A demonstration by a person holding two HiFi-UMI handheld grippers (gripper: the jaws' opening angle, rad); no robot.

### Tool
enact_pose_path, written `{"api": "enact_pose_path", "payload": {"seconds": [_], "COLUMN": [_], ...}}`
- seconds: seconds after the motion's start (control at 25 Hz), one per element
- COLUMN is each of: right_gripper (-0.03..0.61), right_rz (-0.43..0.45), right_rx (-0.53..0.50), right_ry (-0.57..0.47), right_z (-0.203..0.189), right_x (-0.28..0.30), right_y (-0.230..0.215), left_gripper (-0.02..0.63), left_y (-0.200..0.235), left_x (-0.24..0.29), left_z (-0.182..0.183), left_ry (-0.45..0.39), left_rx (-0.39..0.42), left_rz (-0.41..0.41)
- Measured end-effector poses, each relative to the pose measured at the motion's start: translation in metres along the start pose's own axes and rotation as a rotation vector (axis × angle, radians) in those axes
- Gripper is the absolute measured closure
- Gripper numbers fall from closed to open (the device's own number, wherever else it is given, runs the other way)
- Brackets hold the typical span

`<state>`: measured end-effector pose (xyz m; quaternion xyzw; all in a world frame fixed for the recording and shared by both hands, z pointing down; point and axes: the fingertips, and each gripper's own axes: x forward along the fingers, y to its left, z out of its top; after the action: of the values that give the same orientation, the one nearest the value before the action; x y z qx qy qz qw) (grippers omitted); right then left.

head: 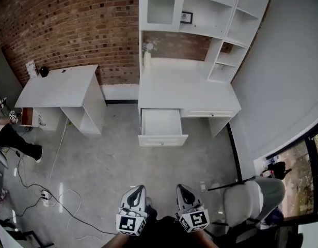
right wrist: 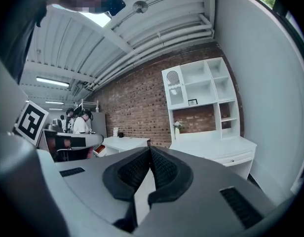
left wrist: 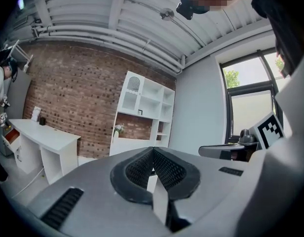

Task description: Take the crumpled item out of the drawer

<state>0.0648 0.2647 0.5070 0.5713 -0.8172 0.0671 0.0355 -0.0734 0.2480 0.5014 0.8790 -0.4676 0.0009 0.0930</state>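
- Head view: the left gripper (head: 138,190) and right gripper (head: 181,189) sit low, side by side, well apart from the white desk (head: 200,94). Its drawer (head: 161,123) stands pulled out, and what lies inside is too small to tell.
- Left gripper view: jaws clenched together, nothing between them.
- Right gripper view: jaws clenched tip to tip, empty.

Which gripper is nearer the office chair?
Right. The right gripper is just left of the office chair; the left gripper sits further left, beyond the right one.
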Motion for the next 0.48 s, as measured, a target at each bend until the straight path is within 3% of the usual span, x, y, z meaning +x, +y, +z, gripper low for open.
{"api": "enact_pose_path", "payload": {"seconds": [0.2, 0.48], "right_gripper": [0.565, 0.565], "right_rz": [-0.011, 0.019], "right_rx": [0.011, 0.017], "right_ry": [0.004, 0.034], "right_z": [0.023, 0.023], "right_x": [0.077, 0.185], "right_y": [-0.021, -0.063], "left_gripper": [0.589, 0.589], "left_y": [0.047, 0.102], "left_x": [0.061, 0.139], "left_z": [0.018, 0.005], "left_ry": [0.014, 0.067], "left_rx": [-0.01, -0.029], "left_rz": [-0.012, 0.029]}}
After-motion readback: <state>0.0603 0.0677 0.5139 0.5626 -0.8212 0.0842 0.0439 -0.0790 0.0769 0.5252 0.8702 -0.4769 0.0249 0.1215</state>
